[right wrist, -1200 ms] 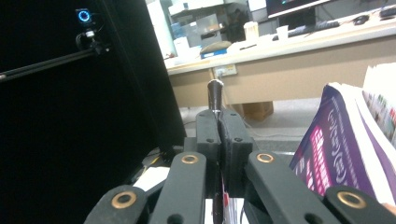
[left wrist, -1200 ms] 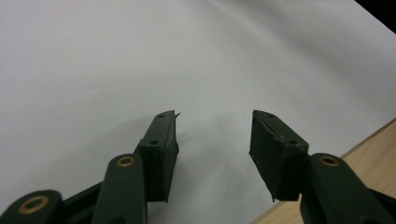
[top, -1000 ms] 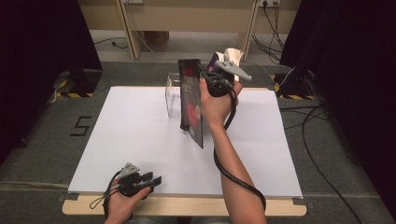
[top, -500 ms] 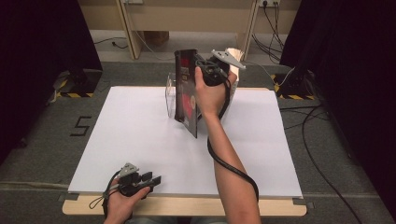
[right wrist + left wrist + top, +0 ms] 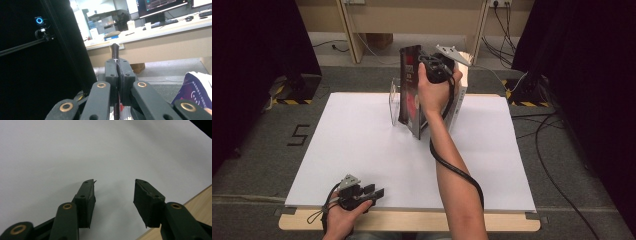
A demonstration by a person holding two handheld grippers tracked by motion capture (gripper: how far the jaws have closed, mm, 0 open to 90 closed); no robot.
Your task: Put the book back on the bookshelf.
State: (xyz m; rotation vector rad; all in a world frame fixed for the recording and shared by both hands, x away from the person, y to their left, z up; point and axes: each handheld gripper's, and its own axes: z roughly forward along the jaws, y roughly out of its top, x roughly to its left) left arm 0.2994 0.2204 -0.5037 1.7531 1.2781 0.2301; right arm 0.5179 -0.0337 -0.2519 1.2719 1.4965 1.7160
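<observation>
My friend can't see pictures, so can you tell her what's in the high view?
A person's right hand holds a claw shut on the top edge of a thin black and red book, lifted upright over the far side of a white table. A clear stand sits just left of the book. The left claw rests open at the near edge.

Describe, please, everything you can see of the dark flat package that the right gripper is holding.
The dark flat package is thin, black and glossy with a red print on its face. It stands upright, lifted above the white table, its top edge pinched in the shut right gripper. Behind its lower edge sits a clear stand; contact cannot be told.
</observation>
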